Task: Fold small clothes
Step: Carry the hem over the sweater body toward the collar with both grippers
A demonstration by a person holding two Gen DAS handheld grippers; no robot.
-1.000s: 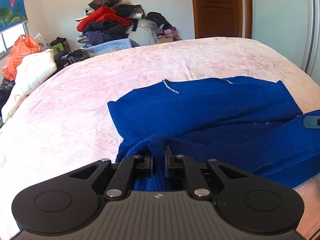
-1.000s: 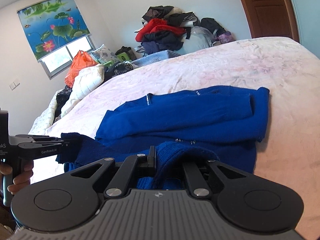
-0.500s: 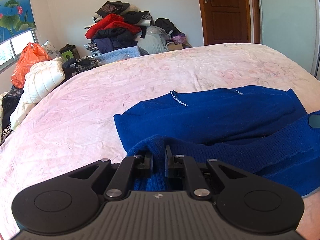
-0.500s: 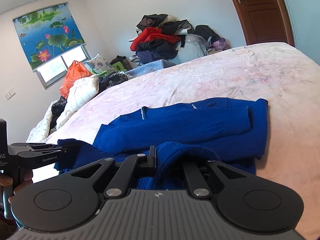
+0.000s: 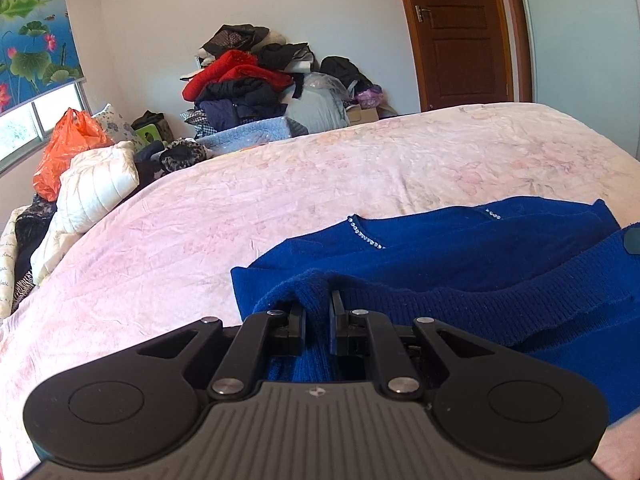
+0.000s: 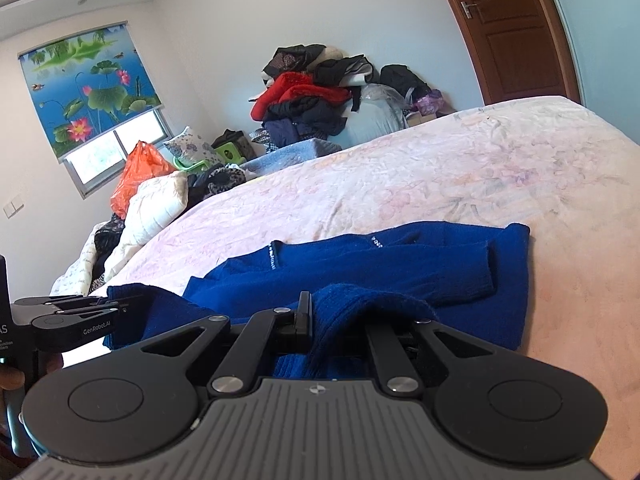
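Observation:
A blue knitted sweater (image 5: pixel 460 252) with a beaded neckline lies on the pink bedspread (image 5: pixel 280 200); it also shows in the right wrist view (image 6: pixel 360 268). My left gripper (image 5: pixel 317 312) is shut on the sweater's ribbed hem at its left corner, lifted off the bed. My right gripper (image 6: pixel 332 316) is shut on the hem at the right corner; cloth drapes over and hides its right finger. The left gripper shows from the side in the right wrist view (image 6: pixel 120 306), holding the hem.
A pile of clothes (image 5: pixel 256 88) stands at the far end by the wall. A white quilted jacket (image 5: pixel 96 184) and an orange bag (image 5: pixel 64 148) lie at the bed's left side. A wooden door (image 5: pixel 464 32) is at the back right.
Both grippers have carried the held hem forward over the sweater's body toward the neckline, and both views have tilted upward, showing more of the room.

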